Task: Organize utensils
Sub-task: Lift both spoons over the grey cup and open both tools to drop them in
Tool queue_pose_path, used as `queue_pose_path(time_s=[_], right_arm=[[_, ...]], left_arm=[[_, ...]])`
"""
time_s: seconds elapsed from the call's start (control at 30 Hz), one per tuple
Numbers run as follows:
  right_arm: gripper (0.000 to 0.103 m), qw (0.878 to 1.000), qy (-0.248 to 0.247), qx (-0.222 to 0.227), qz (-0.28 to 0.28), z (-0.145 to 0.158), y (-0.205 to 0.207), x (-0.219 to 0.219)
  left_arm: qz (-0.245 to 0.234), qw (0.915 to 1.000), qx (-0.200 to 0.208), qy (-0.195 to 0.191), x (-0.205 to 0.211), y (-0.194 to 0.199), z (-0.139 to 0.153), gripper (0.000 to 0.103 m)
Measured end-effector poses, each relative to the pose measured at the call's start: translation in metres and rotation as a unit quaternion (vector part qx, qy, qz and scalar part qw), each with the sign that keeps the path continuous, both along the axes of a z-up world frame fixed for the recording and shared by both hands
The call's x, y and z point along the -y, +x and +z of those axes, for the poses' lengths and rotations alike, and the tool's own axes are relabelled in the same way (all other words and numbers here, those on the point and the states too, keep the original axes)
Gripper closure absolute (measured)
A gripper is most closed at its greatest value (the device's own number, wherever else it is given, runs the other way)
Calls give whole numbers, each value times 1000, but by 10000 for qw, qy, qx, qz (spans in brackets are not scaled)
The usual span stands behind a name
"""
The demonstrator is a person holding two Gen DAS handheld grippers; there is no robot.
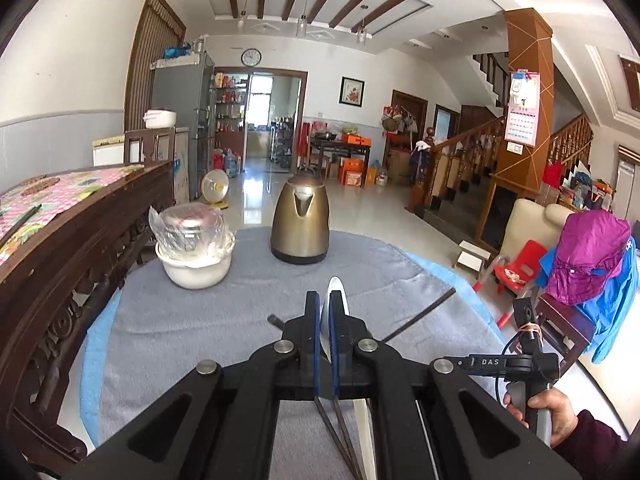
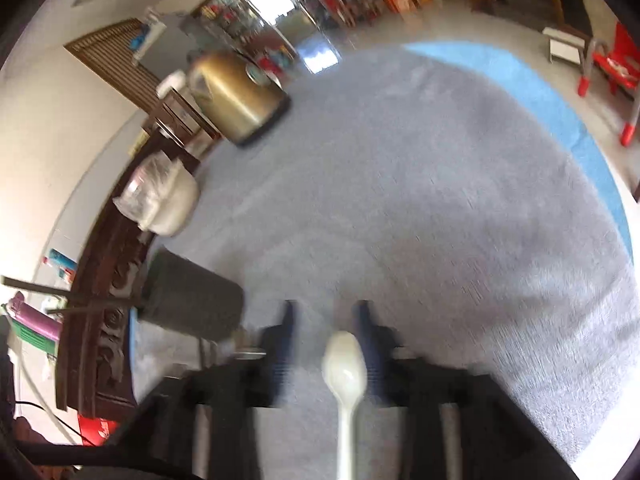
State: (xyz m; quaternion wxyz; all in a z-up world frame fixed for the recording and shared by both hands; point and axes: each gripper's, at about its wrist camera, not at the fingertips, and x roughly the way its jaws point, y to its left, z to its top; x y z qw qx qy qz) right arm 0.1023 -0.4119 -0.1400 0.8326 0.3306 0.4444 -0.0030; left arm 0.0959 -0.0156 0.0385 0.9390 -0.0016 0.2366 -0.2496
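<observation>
I am holding the left gripper [image 1: 326, 304] closed on a white spoon [image 1: 334, 286], pinched edge-on between the 2 fingers so the bowl pokes out ahead and the handle runs back underneath with what look like 2 dark chopsticks [image 1: 340, 432]; I judge I am gathering the utensils into 1 bundle. Another dark chopstick [image 1: 420, 318] is lying on the grey cloth [image 1: 200, 320] covering the bench, off to the right of that gripper.

The right gripper [image 2: 326, 312] is standing open, its fingers well apart. A white spoon [image 2: 345, 368] is showing between them, though motion blur keeps me from telling whether it is lying on the cloth or being carried by anything. At left in that view, a dark cylindrical holder [image 2: 192, 300] is sitting near the bench edge, with dark sticks beside it; I am guessing that is where the utensils belong.

The gold kettle [image 1: 300, 224] and the white bowl [image 1: 196, 268] holding a plastic-wrapped pot are standing toward the far side, apart from the work.
</observation>
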Motion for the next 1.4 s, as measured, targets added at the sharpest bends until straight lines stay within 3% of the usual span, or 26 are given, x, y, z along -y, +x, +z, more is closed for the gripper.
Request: queue_pose_path(time_s=[0.13,0.27,0.33,0.37,0.47,0.7,0.83,0.97,1.17,1.27,1.4], right_arm=[[33,9997,152,122,161,-14,-7,-3],[34,9992,-135,-8,367,-21,0,-16],[43,9975,-525,-65,461,-19,5,-25],[64,9959,-718,-165,516,-20,7,-29],[78,9898,-1165,-288,769,-20,9,-40],[79,9885,-1277,-123,801,-8,5,-41],[79,9931,-1040,274,470,12,6,-27],[79,9920,-785,983,-57,46,12,-14],[79,9693,-591,2291,-668,100,28,-10],[79,9568,-465,2767,-766,118,36,-17],[79,9494,-273,3064,-640,129,51,-31]], left_arm=[[63,9999,-131,30,1,-1,-6,99],[95,9999,-117,49,3,-5,-2,99],[117,9999,-49,69,3,-8,1,99],[139,9999,-7,70,3,-9,3,99],[205,9997,95,76,1,-12,7,99],[248,9996,83,-59,-3,-7,15,99],[352,9990,209,-195,3,3,30,99],[604,9965,397,-424,14,18,39,99],[1072,9891,780,-637,36,46,41,99],[1231,9869,955,-427,54,56,30,99],[1479,9830,1083,-107,75,67,7,99]])
